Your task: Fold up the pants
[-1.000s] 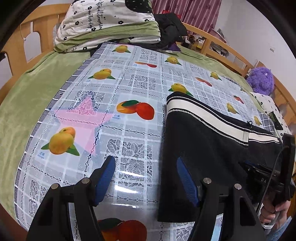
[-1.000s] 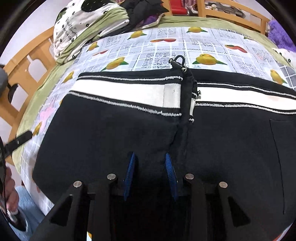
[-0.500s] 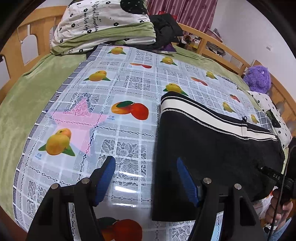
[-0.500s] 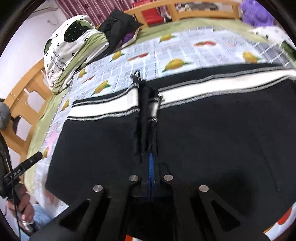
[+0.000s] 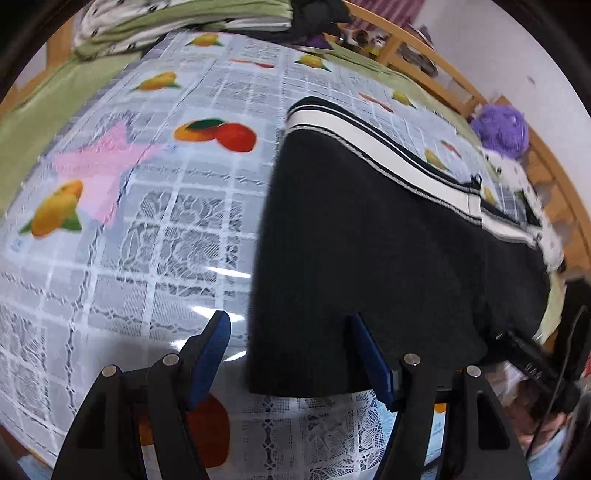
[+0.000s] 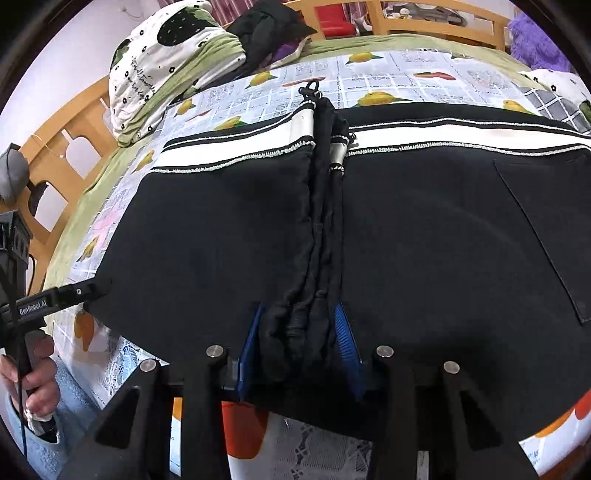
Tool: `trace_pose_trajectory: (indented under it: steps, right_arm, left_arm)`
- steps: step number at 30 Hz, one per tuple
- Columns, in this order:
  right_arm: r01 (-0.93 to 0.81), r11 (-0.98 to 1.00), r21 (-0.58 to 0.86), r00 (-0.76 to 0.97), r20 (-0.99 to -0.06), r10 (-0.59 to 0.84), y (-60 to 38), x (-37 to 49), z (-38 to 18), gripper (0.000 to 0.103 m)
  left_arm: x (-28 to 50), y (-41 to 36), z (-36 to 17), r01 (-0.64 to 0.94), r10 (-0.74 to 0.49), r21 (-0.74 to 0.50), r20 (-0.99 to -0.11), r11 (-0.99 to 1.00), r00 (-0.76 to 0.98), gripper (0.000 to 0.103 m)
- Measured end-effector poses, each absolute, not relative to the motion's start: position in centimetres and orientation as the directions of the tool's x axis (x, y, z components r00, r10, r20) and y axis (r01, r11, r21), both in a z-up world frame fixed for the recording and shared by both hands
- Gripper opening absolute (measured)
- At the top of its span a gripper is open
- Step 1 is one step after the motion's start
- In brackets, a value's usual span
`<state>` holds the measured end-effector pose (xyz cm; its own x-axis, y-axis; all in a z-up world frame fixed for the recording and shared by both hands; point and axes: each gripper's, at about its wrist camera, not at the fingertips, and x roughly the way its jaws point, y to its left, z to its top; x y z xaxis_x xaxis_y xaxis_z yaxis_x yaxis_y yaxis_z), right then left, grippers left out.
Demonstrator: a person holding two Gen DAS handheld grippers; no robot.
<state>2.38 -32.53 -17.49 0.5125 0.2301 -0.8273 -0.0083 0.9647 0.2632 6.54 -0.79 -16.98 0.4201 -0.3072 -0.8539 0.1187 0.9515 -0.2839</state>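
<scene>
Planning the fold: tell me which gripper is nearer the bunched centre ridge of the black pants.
Right. The right gripper straddles the bunched ridge; the left gripper straddles the pants' side edge.

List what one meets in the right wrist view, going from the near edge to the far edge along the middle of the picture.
Right gripper → bunched ridge of black pants fabric → white striped waistband → fruit-print plastic tablecloth → green bedspread → wooden bed frame.
</scene>
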Motion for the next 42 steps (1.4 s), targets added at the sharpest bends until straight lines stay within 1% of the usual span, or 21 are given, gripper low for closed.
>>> trace_pose_trajectory:
  steps: [3, 6, 11, 12, 13, 14, 16, 19, 22, 24, 27, 29, 30, 32, 33, 35, 36, 37, 38, 40, 42]
  right_arm:
    - [0.022, 0.953, 0.303, 0.504, -0.826, 0.251, -33.0, 2.6, -16.9, 0.039]
    - [0.055, 0.925, 0.376, 0.531, -0.796, 0.292, -33.9, 4.1, -16.6, 0.044]
    - [0.076, 0.920, 0.384, 0.516, -0.805, 0.293, -33.8, 7.4, -18.0, 0.047]
    - [0.068, 0.930, 0.361, 0.519, -0.809, 0.276, -33.4, 7.6, -18.1, 0.046]
    - [0.061, 0.944, 0.324, 0.518, -0.819, 0.248, -32.9, 7.6, -18.0, 0.034]
    - [0.060, 0.954, 0.292, 0.521, -0.825, 0.220, -32.7, 7.7, -17.9, 0.027]
    - [0.058, 0.939, 0.338, 0.526, -0.810, 0.259, -33.5, 7.4, -17.8, 0.017]
    - [0.039, 0.921, 0.386, 0.556, -0.775, 0.301, -35.3, 6.3, -16.0, 0.014]
    - [0.041, 0.952, 0.302, 0.600, -0.770, 0.218, -36.7, 4.9, -13.9, 0.014]
    - [0.072, 0.959, 0.275, 0.592, -0.785, 0.181, -37.9, 5.0, -14.2, 0.014]
    - [0.117, 0.942, 0.313, 0.560, -0.805, 0.198, -39.3, 5.6, -16.1, 0.014]
    - [0.117, 0.960, 0.256, 0.544, -0.825, 0.154, -38.7, 5.5, -17.4, 0.017]
    - [0.097, 0.976, 0.195, 0.542, -0.833, 0.112, -37.7, 5.5, -17.6, 0.018]
    - [0.074, 0.989, 0.128, 0.543, -0.837, 0.068, -36.9, 5.2, -17.2, 0.021]
    - [0.076, 0.990, 0.120, 0.539, -0.840, 0.060, -36.8, 4.9, -16.7, 0.022]
    - [0.075, 0.988, 0.135, 0.553, -0.830, 0.071, -37.0, 3.3, -15.8, 0.027]
    - [0.075, 0.986, 0.148, 0.559, -0.825, 0.081, -37.2, 1.9, -15.5, 0.035]
    - [0.076, 0.985, 0.156, 0.557, -0.826, 0.088, -37.1, 1.3, -15.6, 0.046]
    - [0.077, 0.984, 0.164, 0.548, -0.831, 0.095, -37.0, 0.7, -16.0, 0.050]
    - [0.066, 0.989, 0.130, 0.523, -0.849, 0.076, -36.1, -0.6, -17.3, 0.051]
    - [0.033, 0.997, 0.075, 0.534, -0.844, 0.045, -35.5, -1.3, -16.8, 0.051]
  left_arm:
    - [6.2, -1.1, -15.9, 0.132, -0.274, -0.240, -0.842, 0.962, 0.464, 0.067]
    - [6.2, -0.9, -15.5, 0.128, -0.265, -0.232, -0.835, 0.964, 0.482, 0.067]
    - [6.5, -0.4, -15.7, 0.107, -0.262, -0.241, -0.832, 0.965, 0.488, 0.067]
    - [6.6, -0.3, -15.7, 0.103, -0.256, -0.237, -0.832, 0.966, 0.493, 0.067]
    - [6.6, -0.2, -15.7, 0.098, -0.254, -0.237, -0.830, 0.967, 0.496, 0.067]
    - [6.7, -0.1, -15.6, 0.091, -0.255, -0.242, -0.828, 0.966, 0.499, 0.067]
    - [6.8, 0.2, -15.5, 0.082, -0.263, -0.258, -0.822, 0.963, 0.505, 0.067]
    - [6.7, 0.6, -15.0, 0.086, -0.280, -0.277, -0.808, 0.957, 0.519, 0.067]
    - [6.7, 0.3, -14.6, 0.099, -0.290, -0.282, -0.798, 0.954, 0.529, 0.067]
    - [6.8, -0.1, -14.5, 0.111, -0.317, -0.304, -0.796, 0.946, 0.516, 0.067]
    - [6.8, -0.9, -14.4, 0.133, -0.339, -0.317, -0.794, 0.939, 0.504, 0.067]
    - [6.8, -1.6, -14.4, 0.144, -0.334, -0.304, -0.800, 0.942, 0.498, 0.067]
    - [6.8, -1.8, -14.4, 0.147, -0.331, -0.298, -0.803, 0.943, 0.495, 0.067]
    - [6.8, -2.2, -15.0, 0.141, -0.318, -0.286, -0.817, 0.948, 0.480, 0.067]
    - [6.8, -2.5, -15.6, 0.133, -0.310, -0.281, -0.832, 0.951, 0.460, 0.067]
    - [6.7, -3.2, -17.1, 0.141, -0.318, -0.285, -0.859, 0.948, 0.402, 0.067]
    - [6.3, -3.5, -17.5, 0.150, -0.314, -0.276, -0.861, 0.949, 0.401, 0.067]
    - [6.0, -3.7, -17.5, 0.162, -0.298, -0.253, -0.859, 0.954, 0.417, 0.067]
    - [5.7, -4.2, -17.3, 0.179, -0.276, -0.219, -0.862, 0.959, 0.426, 0.068]
    - [5.7, -4.7, -16.8, 0.201, -0.272, -0.203, -0.863, 0.958, 0.425, 0.067]
    - [6.0, -4.8, -15.9, 0.203, -0.280, -0.210, -0.856, 0.956, 0.434, 0.067]
